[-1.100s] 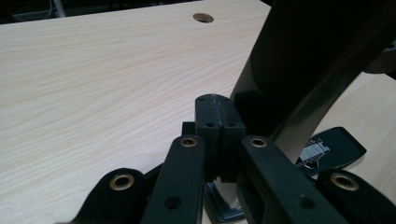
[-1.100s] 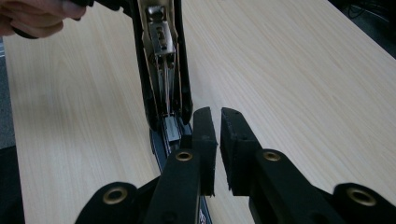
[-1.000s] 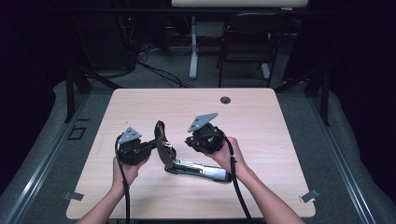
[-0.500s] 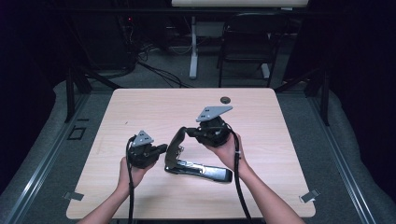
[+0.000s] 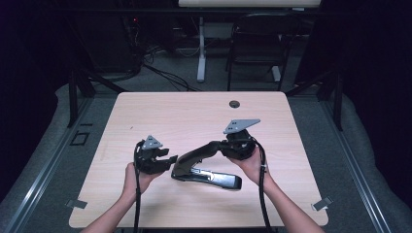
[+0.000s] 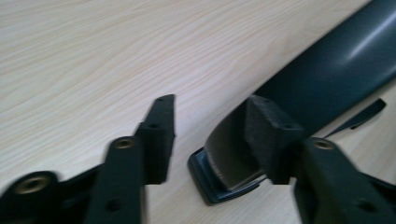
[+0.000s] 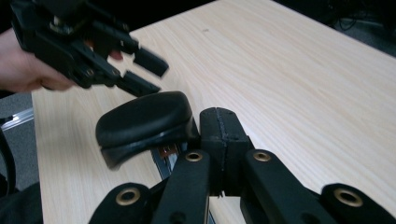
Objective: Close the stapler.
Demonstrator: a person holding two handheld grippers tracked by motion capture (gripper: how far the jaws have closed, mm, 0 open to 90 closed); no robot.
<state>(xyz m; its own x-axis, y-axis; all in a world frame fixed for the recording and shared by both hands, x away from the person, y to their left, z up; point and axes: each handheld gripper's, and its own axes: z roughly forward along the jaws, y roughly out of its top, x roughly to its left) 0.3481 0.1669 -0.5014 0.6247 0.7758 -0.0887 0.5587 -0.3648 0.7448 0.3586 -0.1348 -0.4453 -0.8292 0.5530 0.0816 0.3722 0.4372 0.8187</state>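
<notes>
Centrally, toward the near half of the table (image 5: 145, 111), a black stapler (image 5: 206, 172) is lying with its base flat on the wood and its top arm swinging up and open toward the right. The right gripper (image 5: 224, 145) is holding that raised arm near its tip; in the right gripper view its jaws are standing pressed together, beside the arm's rounded end (image 7: 144, 122), and whether anything thin is sitting between the pads cannot be told. The left gripper (image 5: 171, 160) is hovering just beside the stapler's hinge end, its jaws apart after having just been opening; in the left gripper view one pad (image 6: 268, 133) is lying against the stapler's end, the other pad (image 6: 159, 135) is standing clear over bare wood, and nothing is being squeezed.

Wide bare wood is stretching behind the stapler to the far edge, where a small round grommet (image 5: 234, 103) is sitting, and to both side edges. The near edge is closer, with both forearms crossing it.

No brand, label or writing is showing legibly on the stapler or either gripper.
</notes>
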